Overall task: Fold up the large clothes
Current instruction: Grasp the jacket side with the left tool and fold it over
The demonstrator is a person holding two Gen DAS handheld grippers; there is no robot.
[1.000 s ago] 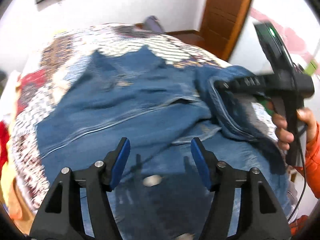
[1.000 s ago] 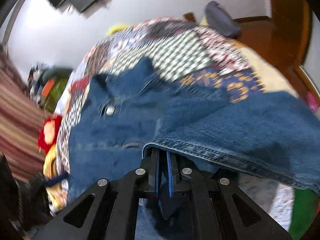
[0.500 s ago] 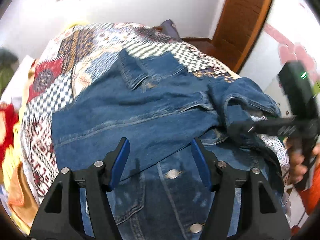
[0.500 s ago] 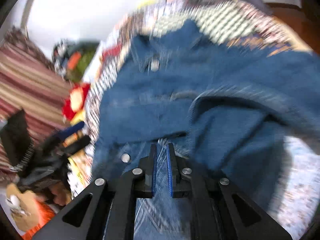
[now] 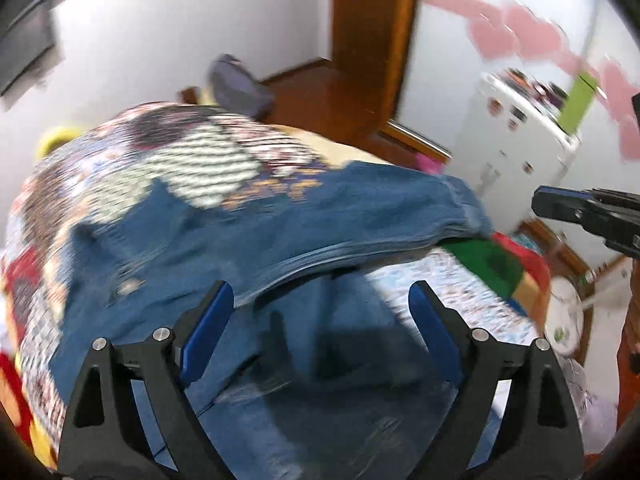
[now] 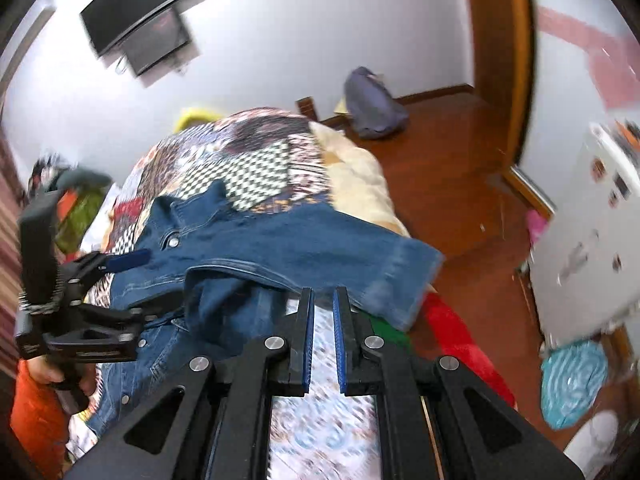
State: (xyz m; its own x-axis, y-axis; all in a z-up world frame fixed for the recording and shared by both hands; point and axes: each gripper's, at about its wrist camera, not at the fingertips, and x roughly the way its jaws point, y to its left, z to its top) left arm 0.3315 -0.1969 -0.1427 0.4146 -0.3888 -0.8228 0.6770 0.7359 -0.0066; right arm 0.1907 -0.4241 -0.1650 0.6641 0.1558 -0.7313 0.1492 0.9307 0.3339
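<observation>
Through my left wrist camera, the denim jacket lies spread on the patchwork quilt of the bed, which gives me a broad flat surface to fold on. One sleeve runs out to the right, its cuff at the bed's right edge, and I judge it still has to be brought across the body. My left gripper hovers low over the near part of the jacket with its blue pads spread wide and nothing between them, pointing forward and slightly down toward the fold under the sleeve. At the far right edge my right gripper pokes into view, clear of the cloth. The picture is smeared, so finer seams are hard to read. Through my right wrist camera, the jacket sits collar away from me, buttons showing near it, with the sleeve stretched right so its cuff overhangs the bed's edge. My right gripper has its pads nearly pressed together, a thin slit showing quilt between them, pinching nothing; it points forward just short of the cuff. My left gripper is seen at left, over the jacket's left side, held in my hand.
</observation>
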